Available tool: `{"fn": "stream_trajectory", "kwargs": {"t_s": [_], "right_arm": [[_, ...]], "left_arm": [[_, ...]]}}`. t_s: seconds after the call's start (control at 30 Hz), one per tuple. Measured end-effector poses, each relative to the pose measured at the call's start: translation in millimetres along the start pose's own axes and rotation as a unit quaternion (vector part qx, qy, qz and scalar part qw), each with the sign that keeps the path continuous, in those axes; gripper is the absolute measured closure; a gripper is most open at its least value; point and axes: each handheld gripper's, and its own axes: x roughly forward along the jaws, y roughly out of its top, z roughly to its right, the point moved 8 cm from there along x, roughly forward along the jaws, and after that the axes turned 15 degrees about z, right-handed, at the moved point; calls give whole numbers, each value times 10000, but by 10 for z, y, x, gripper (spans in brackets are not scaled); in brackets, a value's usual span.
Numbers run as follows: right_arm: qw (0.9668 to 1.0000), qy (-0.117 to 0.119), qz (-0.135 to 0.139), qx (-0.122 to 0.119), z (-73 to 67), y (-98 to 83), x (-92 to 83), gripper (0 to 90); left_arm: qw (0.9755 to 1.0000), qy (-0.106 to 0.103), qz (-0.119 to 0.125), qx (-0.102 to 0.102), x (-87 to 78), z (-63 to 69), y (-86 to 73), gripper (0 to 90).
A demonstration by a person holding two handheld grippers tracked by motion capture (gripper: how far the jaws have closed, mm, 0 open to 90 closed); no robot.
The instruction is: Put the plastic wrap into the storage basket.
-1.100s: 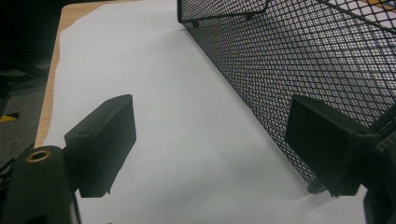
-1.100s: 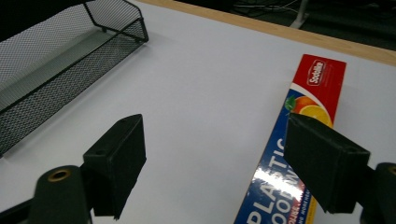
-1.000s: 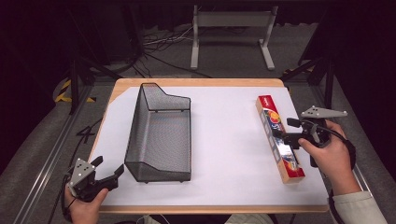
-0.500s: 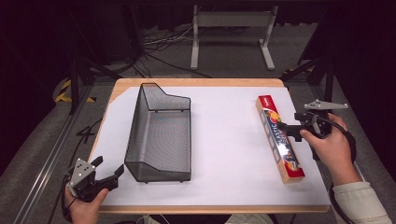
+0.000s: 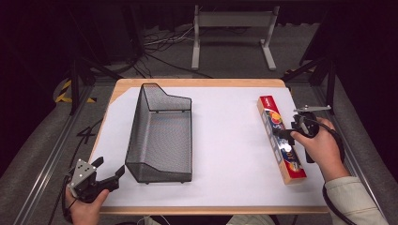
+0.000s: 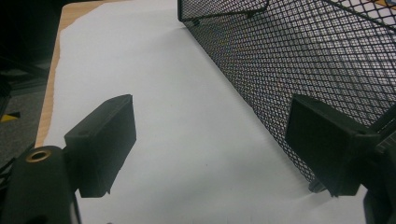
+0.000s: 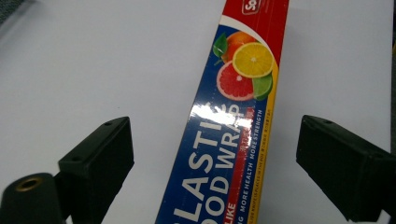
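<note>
We see a wooden table (image 5: 197, 83) topped with a white sheet (image 5: 225, 140), standing on grey carpet (image 5: 37, 154). At twelve o'clock a grey metal stand (image 5: 232, 21) and loose cables (image 5: 164, 42) sit in darkness; yellow-black tape (image 5: 63, 91) marks nine o'clock.

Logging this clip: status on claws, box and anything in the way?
Right claw open, jaws just widening, straddling plastic wrap box, no grip. Left claw open, idle beside mesh basket. Nothing blocking the box.
</note>
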Motion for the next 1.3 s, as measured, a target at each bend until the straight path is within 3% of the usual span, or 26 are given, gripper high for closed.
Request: {"fn": "stream_trajectory", "kwargs": {"t_s": [0.3, 0.67, 0.77, 0.87, 0.97, 1.13, 1.3], "right_arm": [[9984, -126, -545, 62, 13, -179, 178, 109], [9937, -324, -1067, 87, 10, -312, 310, 138], [9899, -377, -1356, 188, -2, -369, 310, 223], [9855, -504, -1618, 90, 8, -424, 303, 304], [9830, -708, -1666, 296, 0, -424, 284, 351], [9795, -1071, -1683, 300, -26, -405, 263, 393], [9794, -1063, -1650, 476, -34, -396, 251, 399]], "left_arm": [[10000, -9, 1, 10, 2, 5, -1, 172], [10000, -5, -3, 5, -2, -2, -3, 171], [10000, -2, 1, 4, -2, -2, -2, 172], [10000, -3, -3, 16, -2, 0, -2, 172], [10000, 2, 1, 9, -3, -3, -2, 171], [10000, 3, -1, 5, -4, -5, -3, 172], [10000, 7, 4, -10, -2, -13, -6, 172]]}}
